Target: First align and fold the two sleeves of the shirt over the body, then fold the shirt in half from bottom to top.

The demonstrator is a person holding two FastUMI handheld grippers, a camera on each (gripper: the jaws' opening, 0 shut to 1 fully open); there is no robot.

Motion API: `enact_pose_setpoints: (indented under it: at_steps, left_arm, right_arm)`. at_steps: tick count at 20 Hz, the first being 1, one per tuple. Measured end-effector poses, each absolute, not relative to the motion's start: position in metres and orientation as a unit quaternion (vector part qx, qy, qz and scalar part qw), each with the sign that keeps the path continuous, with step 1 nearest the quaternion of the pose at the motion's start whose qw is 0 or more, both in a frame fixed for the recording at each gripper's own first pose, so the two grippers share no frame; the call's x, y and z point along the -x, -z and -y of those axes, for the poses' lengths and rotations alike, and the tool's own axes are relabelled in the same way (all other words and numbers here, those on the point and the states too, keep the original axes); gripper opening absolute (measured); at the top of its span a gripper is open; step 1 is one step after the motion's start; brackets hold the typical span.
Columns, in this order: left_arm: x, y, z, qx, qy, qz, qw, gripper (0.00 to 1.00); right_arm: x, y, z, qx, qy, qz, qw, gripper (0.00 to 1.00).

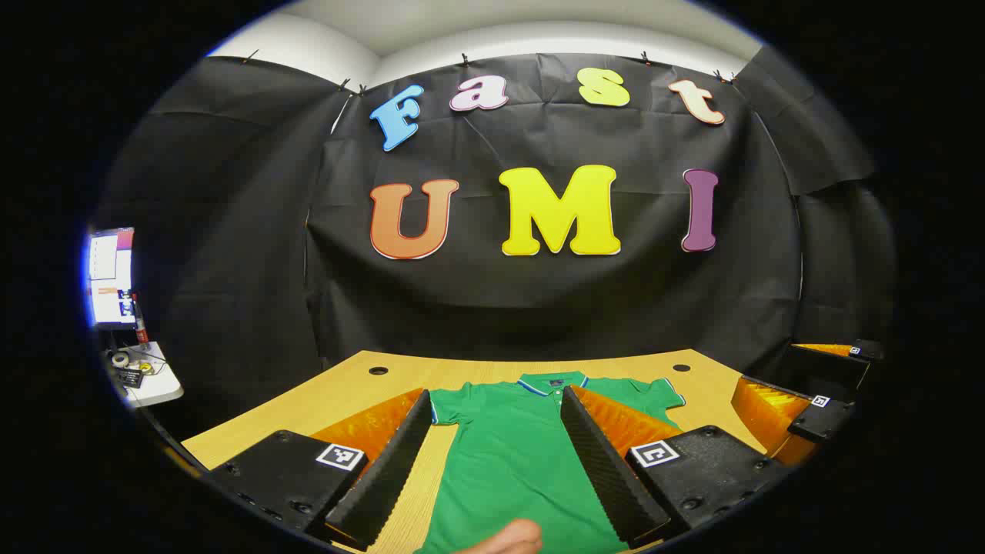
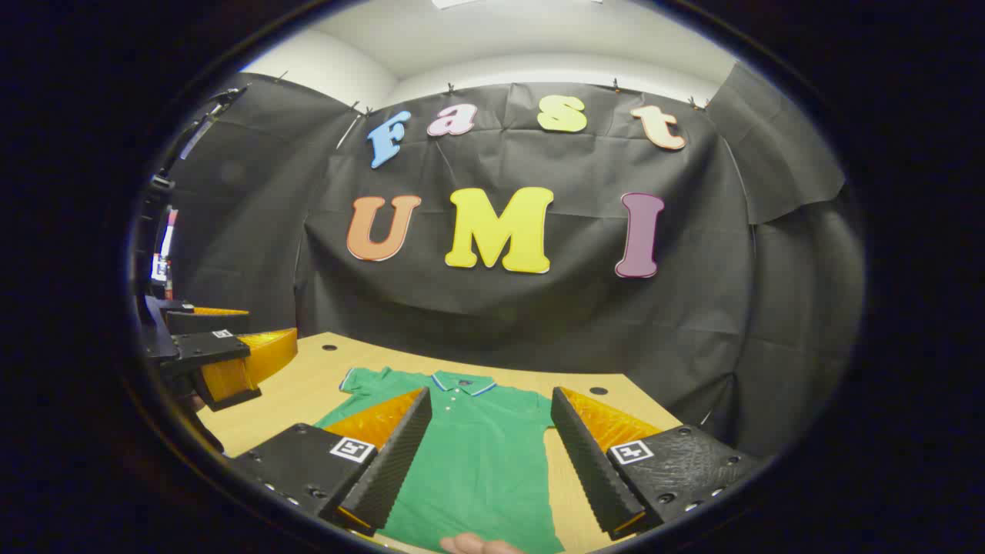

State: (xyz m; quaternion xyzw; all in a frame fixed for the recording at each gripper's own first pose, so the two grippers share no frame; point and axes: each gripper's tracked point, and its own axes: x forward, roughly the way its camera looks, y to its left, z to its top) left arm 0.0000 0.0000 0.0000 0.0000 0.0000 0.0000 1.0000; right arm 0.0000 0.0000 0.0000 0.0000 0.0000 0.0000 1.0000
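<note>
1. Two grippers are hovering above a wooden table [image 1: 323, 400], both with fingers spread wide and clasping nothing.
2. In the left gripper view, at about 9 o'clock, a side table [image 1: 150, 381] with small items is sitting below a lit screen [image 1: 110, 277]; I am not reading the screen.
3. Moving rightward, the left gripper [image 1: 492, 454] is occupying the 6 o'clock area, its jaws released and framing the green shirt [image 1: 512, 462] without touching it.
4. The shirt is lying flat on the table, front up, with its collar [image 1: 552, 382] pointing toward 12 o'clock and both short sleeves spread outward, one sleeve [image 1: 448, 404] at 10 o'clock from the body and the other [image 1: 658, 392] at 2 o'clock.
5. A fingertip [image 1: 508, 538] is showing at the very bottom, just over the shirt's lower part.
6. At 4 o'clock in that view, the other gripper is hanging off to the side, its fingers apart.
7. In the right gripper view, the left gripper is sitting at 9 o'clock, above the table edge.
8. The right gripper [image 2: 489, 454] is filling 6 o'clock, its jaws unclenched, with the shirt [image 2: 477, 462] lying between them and well below.
9. Two dark holes [image 2: 599, 391] are marking the table's far edge near the black cloth wall [image 2: 692, 323].
</note>
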Motion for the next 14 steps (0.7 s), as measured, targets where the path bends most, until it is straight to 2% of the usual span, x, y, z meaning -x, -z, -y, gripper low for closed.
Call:
enact_pose_setpoints:
  at_steps: [14]
  left_arm:
    - [-0.004, 0.007, -0.008, 0.007, -0.009, -0.012, 1.0, 1.0]
  right_arm:
    - [-0.007, 0.015, 0.003, 0.005, 0.004, -0.014, 1.0, 0.94]
